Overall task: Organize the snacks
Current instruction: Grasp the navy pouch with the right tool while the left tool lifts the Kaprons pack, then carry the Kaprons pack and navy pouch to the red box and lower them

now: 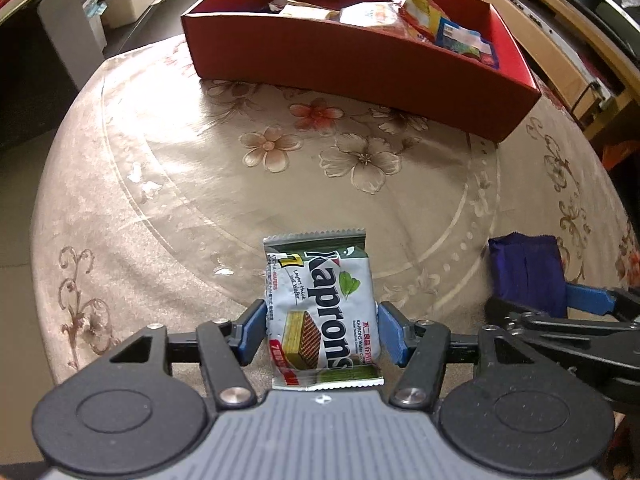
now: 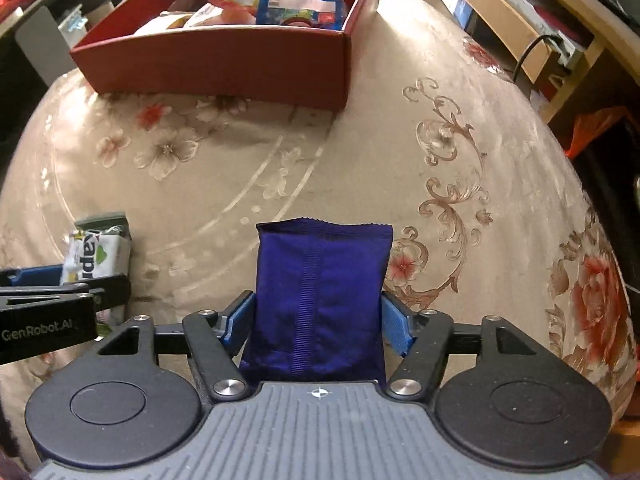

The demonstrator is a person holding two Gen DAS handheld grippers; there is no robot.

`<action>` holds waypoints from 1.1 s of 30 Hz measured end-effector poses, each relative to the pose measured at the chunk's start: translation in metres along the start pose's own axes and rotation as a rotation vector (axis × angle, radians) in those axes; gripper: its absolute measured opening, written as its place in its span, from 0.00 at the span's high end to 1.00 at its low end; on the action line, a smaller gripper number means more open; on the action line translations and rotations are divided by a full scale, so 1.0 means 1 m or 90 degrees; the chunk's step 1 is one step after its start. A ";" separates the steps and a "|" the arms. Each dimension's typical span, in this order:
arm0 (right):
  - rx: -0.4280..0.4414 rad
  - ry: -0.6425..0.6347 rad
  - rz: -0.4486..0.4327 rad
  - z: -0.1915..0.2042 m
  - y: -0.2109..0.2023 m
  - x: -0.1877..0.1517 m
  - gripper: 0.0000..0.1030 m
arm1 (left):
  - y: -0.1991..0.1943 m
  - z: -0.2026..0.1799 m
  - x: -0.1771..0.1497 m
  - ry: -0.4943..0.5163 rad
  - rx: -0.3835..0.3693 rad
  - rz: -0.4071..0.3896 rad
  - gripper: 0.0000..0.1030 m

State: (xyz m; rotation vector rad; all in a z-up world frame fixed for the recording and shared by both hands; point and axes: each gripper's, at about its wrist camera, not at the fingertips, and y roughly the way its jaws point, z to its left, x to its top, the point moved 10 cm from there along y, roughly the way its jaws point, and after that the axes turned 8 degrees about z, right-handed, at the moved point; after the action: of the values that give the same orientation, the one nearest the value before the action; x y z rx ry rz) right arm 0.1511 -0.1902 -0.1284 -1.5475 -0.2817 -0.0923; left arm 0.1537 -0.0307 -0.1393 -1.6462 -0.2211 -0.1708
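The wafer pack [image 1: 320, 312] is clamped by the left gripper [image 1: 322, 334], the blue packet [image 2: 320, 304] by the right gripper [image 2: 318, 322]; either may be dropped before the red box [image 1: 360, 64] if the slick wrappers slip.

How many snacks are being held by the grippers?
2: the wafer pack in the left gripper and the blue pack in the right gripper.

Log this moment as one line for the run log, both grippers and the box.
left gripper: shut on Kaprons wafer pack | right gripper: shut on blue packet | red box: ahead, holds snacks
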 end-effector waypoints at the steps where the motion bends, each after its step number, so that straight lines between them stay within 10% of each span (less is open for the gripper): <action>1: -0.002 -0.005 0.000 0.002 0.001 0.003 0.21 | 0.000 0.000 0.001 0.002 0.002 -0.002 0.40; 16: -0.016 -0.003 -0.015 -0.004 0.010 0.009 0.00 | 0.005 0.004 0.001 0.018 0.048 -0.033 0.31; 24: -0.015 -0.039 -0.020 0.010 -0.007 -0.005 0.29 | -0.002 -0.003 -0.009 0.041 0.037 -0.023 0.45; 33: -0.011 -0.032 -0.046 0.018 -0.027 -0.011 0.32 | -0.013 -0.006 -0.013 0.040 0.013 -0.038 0.45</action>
State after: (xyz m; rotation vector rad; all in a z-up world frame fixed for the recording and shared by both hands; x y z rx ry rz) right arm 0.1318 -0.1740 -0.1053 -1.5591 -0.3776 -0.1139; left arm 0.1383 -0.0365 -0.1294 -1.6121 -0.2235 -0.2651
